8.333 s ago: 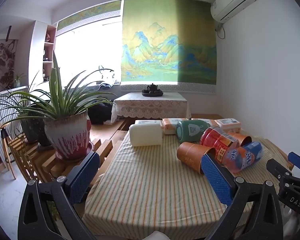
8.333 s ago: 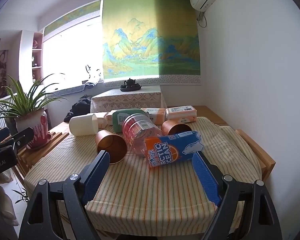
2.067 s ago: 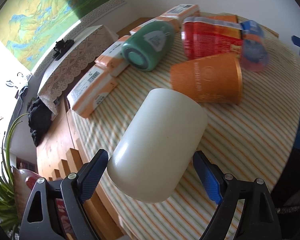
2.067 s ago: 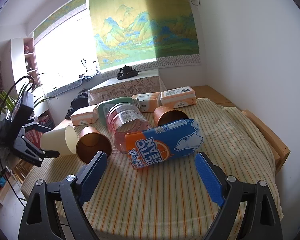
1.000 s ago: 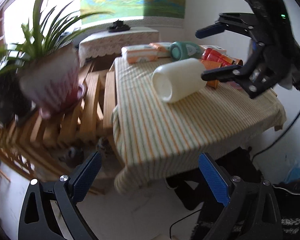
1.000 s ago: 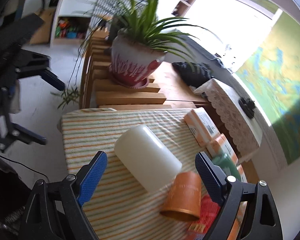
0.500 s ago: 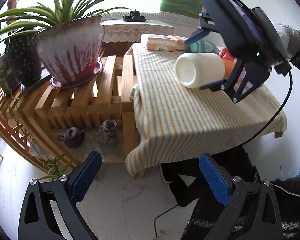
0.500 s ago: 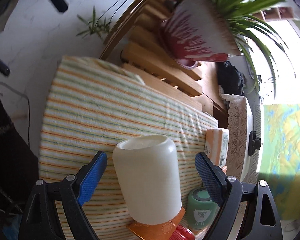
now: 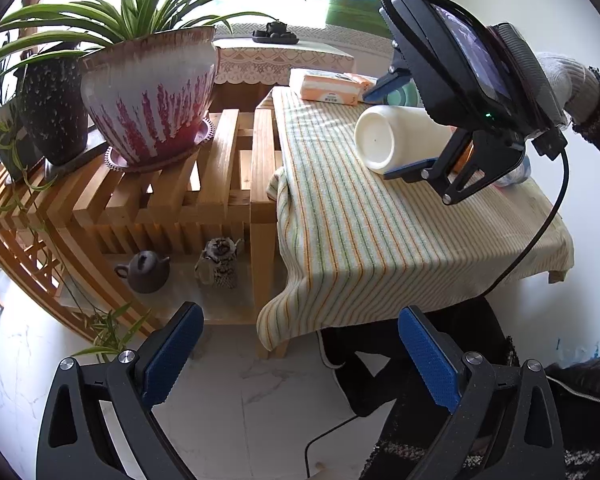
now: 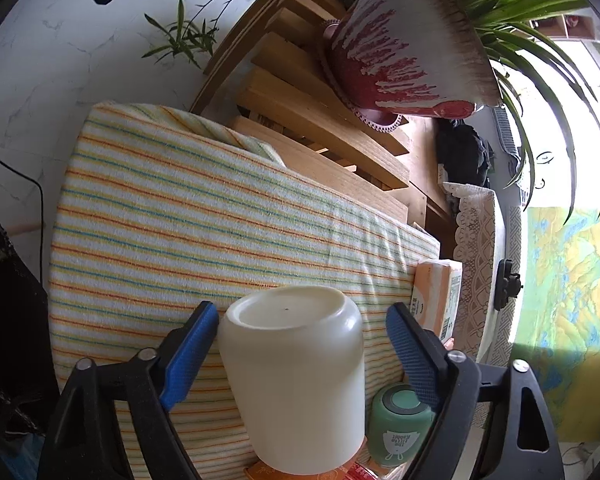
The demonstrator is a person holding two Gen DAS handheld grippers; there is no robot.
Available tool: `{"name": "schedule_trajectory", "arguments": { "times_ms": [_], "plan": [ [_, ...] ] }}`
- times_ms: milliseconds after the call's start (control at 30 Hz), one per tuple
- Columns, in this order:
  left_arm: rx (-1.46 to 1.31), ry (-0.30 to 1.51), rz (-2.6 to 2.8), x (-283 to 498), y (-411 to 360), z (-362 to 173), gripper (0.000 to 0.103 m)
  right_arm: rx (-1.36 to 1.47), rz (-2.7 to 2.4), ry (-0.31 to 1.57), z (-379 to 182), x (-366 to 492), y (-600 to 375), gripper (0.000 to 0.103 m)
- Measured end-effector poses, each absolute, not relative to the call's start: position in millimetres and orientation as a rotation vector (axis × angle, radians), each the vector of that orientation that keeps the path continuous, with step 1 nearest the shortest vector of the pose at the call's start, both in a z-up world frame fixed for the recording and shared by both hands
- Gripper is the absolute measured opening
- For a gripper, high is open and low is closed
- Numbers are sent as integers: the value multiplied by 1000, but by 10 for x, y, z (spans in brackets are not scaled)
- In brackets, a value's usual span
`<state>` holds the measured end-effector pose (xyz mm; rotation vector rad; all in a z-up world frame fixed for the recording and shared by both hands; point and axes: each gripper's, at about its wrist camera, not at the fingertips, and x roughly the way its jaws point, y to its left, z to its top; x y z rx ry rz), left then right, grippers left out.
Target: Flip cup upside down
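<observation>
Right tool (image 10: 300, 344) gapes around the cream cup (image 10: 296, 380), left pad touching; green tumbler (image 10: 396, 432) beside; left tool (image 9: 296, 360) wide open, empty.

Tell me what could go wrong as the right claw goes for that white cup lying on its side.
The right claw straddles the white cup unevenly: one pad touches, the other stands off, so closing could roll it. The green bottle and orange cup crowd its open end, so the flip could knock them.

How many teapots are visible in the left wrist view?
3: a dark brown teapot and a speckled teapot on the wooden rack's lower shelf, and a black teapot on the lace-covered table. Others may be hidden.
</observation>
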<state>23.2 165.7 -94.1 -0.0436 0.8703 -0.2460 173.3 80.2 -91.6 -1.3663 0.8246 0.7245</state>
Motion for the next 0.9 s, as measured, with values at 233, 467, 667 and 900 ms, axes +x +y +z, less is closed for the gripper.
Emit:
{"name": "schedule_trajectory", "arguments": {
  "times_ms": [233,467,667,900],
  "plan": [
    [-32,876,-194,257,1638,-938,100,-1348,711,816,-929,1709,789,69],
    [-21,867,-130,288,1635,-903,100,-1243,695,801,-829,1708,755,69],
    [-21,852,-93,320,1614,-881,100,-1038,685,781,-560,1708,667,69],
    [1,832,-98,327,1488,-848,100,-855,681,778,-377,1646,541,69]
  ]
}}
